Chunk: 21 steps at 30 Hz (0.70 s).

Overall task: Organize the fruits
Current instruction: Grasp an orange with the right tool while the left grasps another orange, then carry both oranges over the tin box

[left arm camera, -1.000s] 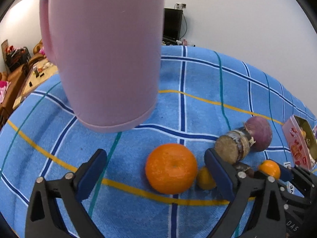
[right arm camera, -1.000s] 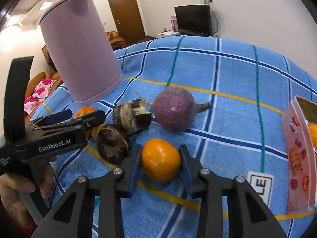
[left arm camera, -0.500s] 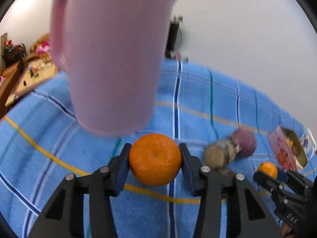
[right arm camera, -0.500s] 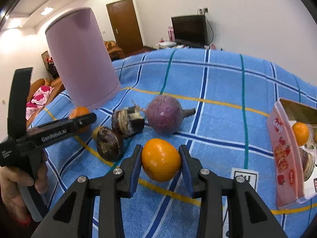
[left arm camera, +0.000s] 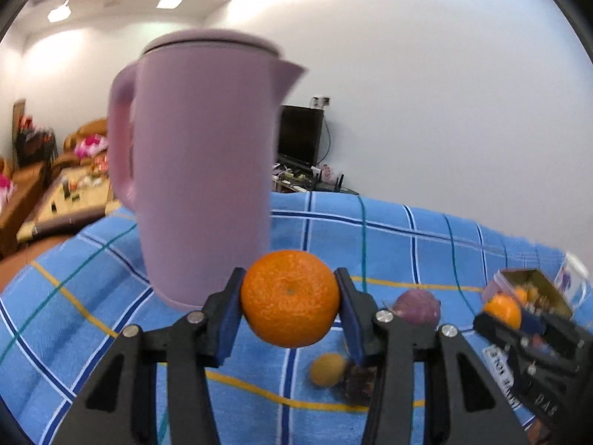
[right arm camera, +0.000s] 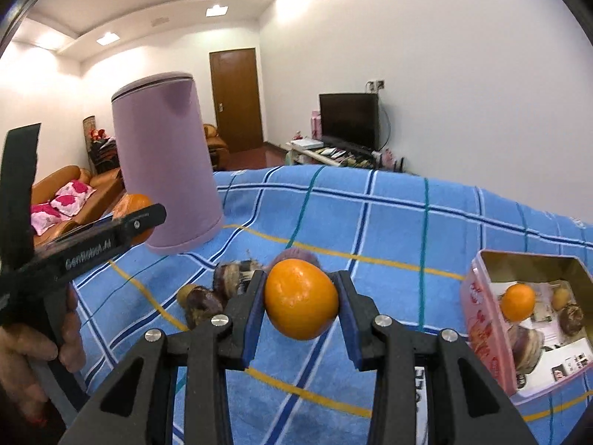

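1. The blue checked cloth (right arm camera: 389, 222) covers the table. On it stands a tall mauve plastic jug with a lid (left arm camera: 200, 170), at about eleven o'clock from both tools.
2. The pink open-topped tin box (right arm camera: 478, 319) sits at about three o'clock of the right gripper (right arm camera: 301, 306) and already holds a small orange and some dark fruits. Judged from this, the box is the goal, and the right hand is much the nearer to it. From the left gripper (left arm camera: 290, 298) it lies farther, at about two o'clock, beyond the right tool.
3. The left gripper is clamped on a large round orange with pebbled skin (left arm camera: 290, 298), lifted clear of the cloth. Its jaws have just closed onto this fruit.
4. The right gripper is clamped on a smaller, smooth, yellow-orange citrus fruit (right arm camera: 301, 306), also raised.
5. Loose on the cloth, between jug and box: a purple round fruit (left arm camera: 417, 306), dark brownish fruits (right arm camera: 207, 300) and a small yellow fruit (left arm camera: 328, 369).
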Each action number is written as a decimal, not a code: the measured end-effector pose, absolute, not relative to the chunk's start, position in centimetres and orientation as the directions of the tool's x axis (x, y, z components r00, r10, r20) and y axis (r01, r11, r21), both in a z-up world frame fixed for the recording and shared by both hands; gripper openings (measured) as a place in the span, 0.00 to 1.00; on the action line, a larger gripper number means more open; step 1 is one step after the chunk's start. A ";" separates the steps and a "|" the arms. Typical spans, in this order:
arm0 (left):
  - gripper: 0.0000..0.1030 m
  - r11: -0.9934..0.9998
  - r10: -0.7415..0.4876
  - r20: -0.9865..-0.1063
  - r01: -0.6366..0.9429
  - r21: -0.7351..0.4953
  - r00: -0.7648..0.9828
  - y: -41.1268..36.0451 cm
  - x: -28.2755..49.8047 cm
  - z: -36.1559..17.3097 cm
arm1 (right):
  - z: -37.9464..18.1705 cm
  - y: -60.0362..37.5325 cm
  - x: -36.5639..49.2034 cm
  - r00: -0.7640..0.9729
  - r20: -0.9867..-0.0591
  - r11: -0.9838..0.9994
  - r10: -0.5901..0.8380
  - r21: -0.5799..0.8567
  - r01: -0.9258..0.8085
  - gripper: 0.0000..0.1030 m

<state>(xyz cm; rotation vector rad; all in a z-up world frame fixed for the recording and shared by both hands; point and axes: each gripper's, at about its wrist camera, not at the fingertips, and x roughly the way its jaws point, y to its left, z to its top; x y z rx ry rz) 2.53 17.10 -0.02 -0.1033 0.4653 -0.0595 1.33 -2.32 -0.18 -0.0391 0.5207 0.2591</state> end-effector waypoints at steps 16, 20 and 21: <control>0.48 0.999 -0.037 -0.435 0.046 0.010 0.900 12.8 1.5 0.1 | 0.0 -4.0 0.3 0.866 -0.477 0.981 0.150 -0.036 -0.189 0.38; 0.48 0.998 -0.036 -0.444 0.052 0.025 0.895 11.7 1.2 0.1 | 0.1 -4.6 -0.2 0.869 -0.476 0.983 0.138 -0.044 -0.180 0.38; 0.48 0.998 -0.036 -0.448 0.056 0.030 0.894 11.4 1.1 0.0 | 0.1 -4.7 -0.3 0.869 -0.476 0.983 0.137 -0.045 -0.179 0.38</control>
